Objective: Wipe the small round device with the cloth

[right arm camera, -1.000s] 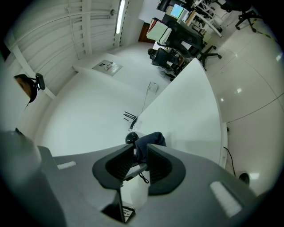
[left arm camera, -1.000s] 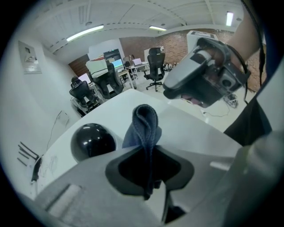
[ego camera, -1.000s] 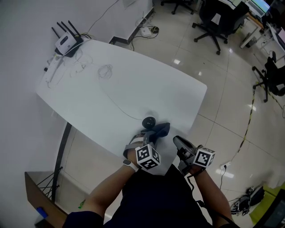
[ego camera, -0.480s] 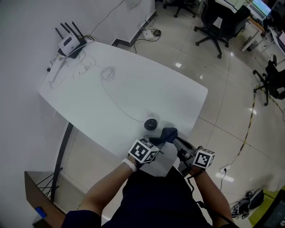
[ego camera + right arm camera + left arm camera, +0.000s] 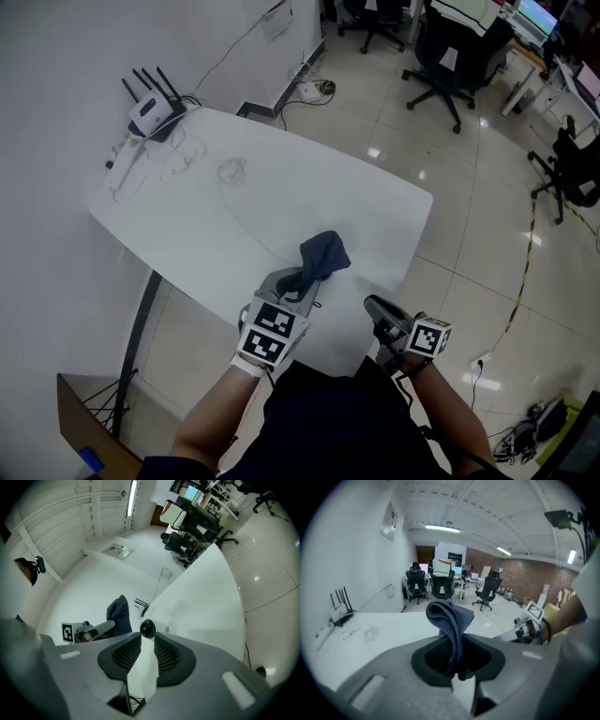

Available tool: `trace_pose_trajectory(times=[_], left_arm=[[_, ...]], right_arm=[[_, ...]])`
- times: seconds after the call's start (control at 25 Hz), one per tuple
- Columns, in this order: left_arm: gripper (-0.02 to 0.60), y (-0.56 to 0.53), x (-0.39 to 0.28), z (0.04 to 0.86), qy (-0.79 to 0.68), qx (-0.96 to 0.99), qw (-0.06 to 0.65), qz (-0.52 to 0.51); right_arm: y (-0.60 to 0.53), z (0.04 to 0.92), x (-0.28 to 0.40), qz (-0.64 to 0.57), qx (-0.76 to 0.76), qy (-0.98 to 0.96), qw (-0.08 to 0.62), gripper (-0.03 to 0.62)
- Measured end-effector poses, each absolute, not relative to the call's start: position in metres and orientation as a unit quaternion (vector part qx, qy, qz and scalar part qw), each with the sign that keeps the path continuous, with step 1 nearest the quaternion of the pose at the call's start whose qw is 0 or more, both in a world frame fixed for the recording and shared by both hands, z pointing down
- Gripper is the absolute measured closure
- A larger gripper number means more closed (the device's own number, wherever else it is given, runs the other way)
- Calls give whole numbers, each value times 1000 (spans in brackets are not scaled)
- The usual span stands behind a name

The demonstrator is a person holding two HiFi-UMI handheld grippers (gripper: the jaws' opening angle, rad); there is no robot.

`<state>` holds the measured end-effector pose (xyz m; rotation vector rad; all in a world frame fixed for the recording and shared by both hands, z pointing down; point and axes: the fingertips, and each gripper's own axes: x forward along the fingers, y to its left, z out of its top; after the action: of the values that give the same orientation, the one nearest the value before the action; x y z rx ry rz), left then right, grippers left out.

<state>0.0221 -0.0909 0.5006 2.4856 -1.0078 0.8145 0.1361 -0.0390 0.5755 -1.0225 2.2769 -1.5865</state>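
White table (image 5: 281, 192) across the middle of the head view, running from upper left to lower right, mostly bare and leaving room to work near the front edge.

Left gripper (image 5: 294, 281) below centre, clamped tight on a dark blue cloth (image 5: 324, 253). Pinched low on a fold, with the rest bunched up past the jaw tips as a loose pad, probably for pressing down and rubbing. Held up off the table top, judging by the right gripper view, so not wiping at this instant.

Right gripper (image 5: 373, 306) at lower right, by the near edge of the table. Jaws standing apart with nothing between them, aimed along the surface; likely kept close to steady the target if it slides.

White router (image 5: 154, 111) with black antennas at the table's upper-left corner, well apart from the work. Thin cable (image 5: 246, 220) trailing from that side toward the near edge.

Small round device (image 5: 147, 628), black and glossy, hidden behind the cloth in the head view. Plain at the centre of the right gripper view: resting on the table just beyond the jaw tips, cloth up to its left, not touching it.
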Motion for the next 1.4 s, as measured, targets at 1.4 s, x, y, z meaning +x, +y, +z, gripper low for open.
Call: trace_pose_trajectory(times=[1.4], left_arm=[[522,-59,110,659,-280,834,19,475]], right_arm=[[-39,597,149,-558,-322,762,67,508]])
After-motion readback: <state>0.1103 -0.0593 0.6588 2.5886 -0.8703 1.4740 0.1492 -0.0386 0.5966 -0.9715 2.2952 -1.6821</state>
